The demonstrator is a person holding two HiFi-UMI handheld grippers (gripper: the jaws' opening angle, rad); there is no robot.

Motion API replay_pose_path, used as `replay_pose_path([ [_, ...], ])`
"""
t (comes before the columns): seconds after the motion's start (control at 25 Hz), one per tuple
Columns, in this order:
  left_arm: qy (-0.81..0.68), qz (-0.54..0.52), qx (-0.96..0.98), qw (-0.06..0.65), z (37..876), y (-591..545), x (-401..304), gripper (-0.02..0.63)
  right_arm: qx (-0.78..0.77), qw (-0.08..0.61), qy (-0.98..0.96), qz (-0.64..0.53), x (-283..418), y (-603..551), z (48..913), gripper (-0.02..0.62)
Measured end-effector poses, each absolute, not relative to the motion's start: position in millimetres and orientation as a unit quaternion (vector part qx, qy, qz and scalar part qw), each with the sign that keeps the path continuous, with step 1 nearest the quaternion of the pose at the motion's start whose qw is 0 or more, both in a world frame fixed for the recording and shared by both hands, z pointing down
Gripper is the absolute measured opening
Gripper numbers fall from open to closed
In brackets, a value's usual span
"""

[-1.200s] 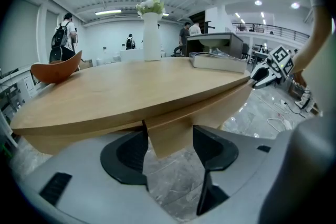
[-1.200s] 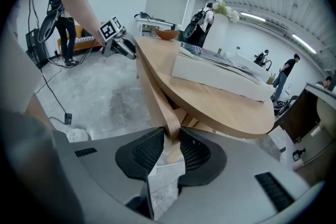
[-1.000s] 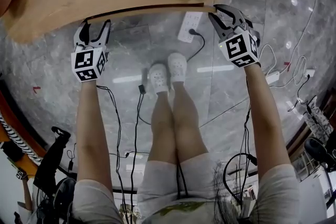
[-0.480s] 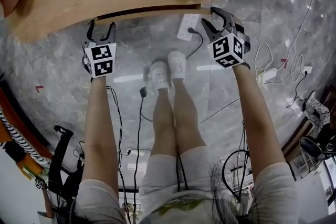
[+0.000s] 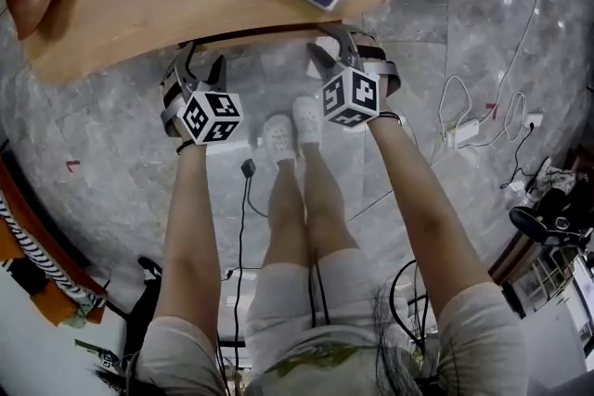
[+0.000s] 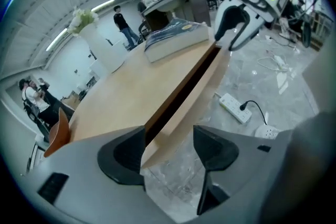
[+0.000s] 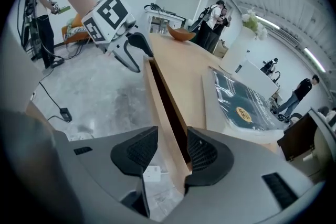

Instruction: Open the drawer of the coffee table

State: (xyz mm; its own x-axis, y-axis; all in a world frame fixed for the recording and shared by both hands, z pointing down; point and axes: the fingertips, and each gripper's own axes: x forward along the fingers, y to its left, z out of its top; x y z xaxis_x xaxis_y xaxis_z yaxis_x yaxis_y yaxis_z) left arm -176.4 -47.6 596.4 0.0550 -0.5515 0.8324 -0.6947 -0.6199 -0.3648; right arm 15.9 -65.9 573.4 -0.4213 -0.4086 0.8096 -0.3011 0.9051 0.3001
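Now found the right hand-held gripper [image 7: 172, 153] with jaws just opened wide, pinching nothing. Noted the drawer front [image 7: 161, 102] running edge-on between its pads, closer to the pad on the tabletop side. Found the left hand-held gripper [image 6: 169, 144] spread as well, with an end corner of the same panel between its pads, hard by one pad and with bare floor showing on the other side. Cannot tell whether panel and pad actually touch there.

Placed the drawer under the near rim of the tabletop [image 7: 184, 60]. Traced a dark gap along the panel's top edge, so logged it as pulled out a little.

Compared with a second ago: then set at the panel's two ends, well apart. Now drawn inward along it, near each other, either side of the person's white shoes [image 5: 295, 127]. Noted also the left marker cube [image 5: 212, 116] rolled round to show different faces.

Further out, logged on the tabletop a dark blue book [image 7: 241, 105] near the right hand-held gripper, a brown bowl [image 7: 181, 34] at the far end, and a white vase [image 6: 105, 52] of flowers. On the grey marble floor [image 5: 111, 153] below, marked a white power strip [image 6: 233, 107] with one plug in it, and loose cables.
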Motion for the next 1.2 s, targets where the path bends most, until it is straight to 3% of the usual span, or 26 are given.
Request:
replay_pose_path([
  [0.24,-0.388,0.527,0.755,0.032,593.1,-51.9,-131.7,0.270,0.171,0.502,-0.847,-0.051,-12.2,-57.7,584.8,0.167],
  [0.6,-0.336,0.551,0.763,0.030,608.9,-43.0,-123.8,0.270,0.150,0.529,-0.833,-0.059,-22.6,-58.9,602.1,0.164],
  [0.72,-0.334,0.552,0.764,0.036,609.1,-47.9,-120.2,0.270,0.166,0.521,-0.835,-0.057,-22.7,-63.5,599.8,0.106],
  [0.92,-0.338,0.544,0.766,0.050,608.6,-49.5,-117.9,0.266,0.173,0.509,-0.842,-0.052,-21.6,-63.8,598.5,0.105],
  [1.04,-0.354,0.535,0.765,0.057,603.3,-56.7,-123.5,0.144,0.165,0.510,-0.842,-0.054,-21.6,-63.8,598.8,0.101],
  [1.2,-0.348,0.537,0.766,0.055,602.0,-58.6,-124.1,0.140,0.159,0.514,-0.842,-0.051,-21.5,-64.2,598.9,0.098],
])
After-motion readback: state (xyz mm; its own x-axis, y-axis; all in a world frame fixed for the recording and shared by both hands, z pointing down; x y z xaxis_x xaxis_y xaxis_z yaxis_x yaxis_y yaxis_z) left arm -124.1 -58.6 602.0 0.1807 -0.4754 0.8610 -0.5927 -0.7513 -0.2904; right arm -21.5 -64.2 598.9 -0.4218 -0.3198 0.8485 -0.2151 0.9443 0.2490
